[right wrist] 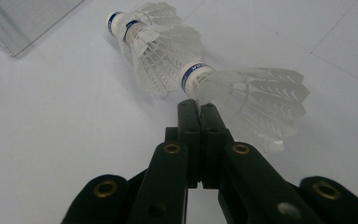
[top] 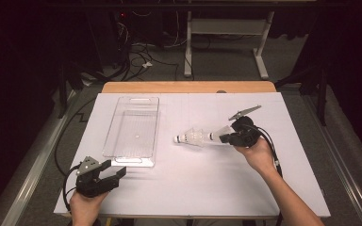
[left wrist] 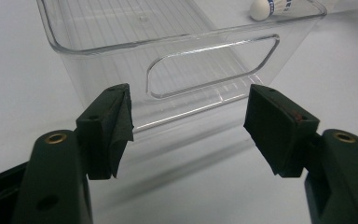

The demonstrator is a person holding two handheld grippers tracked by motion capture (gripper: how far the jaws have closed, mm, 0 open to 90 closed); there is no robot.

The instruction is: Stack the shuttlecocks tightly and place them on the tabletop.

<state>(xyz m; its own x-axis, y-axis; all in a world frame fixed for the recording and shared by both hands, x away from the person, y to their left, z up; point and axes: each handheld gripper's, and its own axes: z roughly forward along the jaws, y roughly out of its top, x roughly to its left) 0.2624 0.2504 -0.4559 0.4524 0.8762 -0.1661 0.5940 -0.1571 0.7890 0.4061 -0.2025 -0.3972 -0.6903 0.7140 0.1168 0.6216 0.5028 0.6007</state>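
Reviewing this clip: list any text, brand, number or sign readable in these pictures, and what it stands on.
Blue band on the near shuttlecock, beside the right gripper: white lettering, too blurred to read.
Blue bands on the far shuttlecock: marks too small to read.
Clear plastic bin, in front of the open left gripper: no text.
White table cover: no text.

Gripper (right wrist: 199, 109) pinching near shuttlecock (right wrist: 251, 100), another (right wrist: 154, 44) beyond
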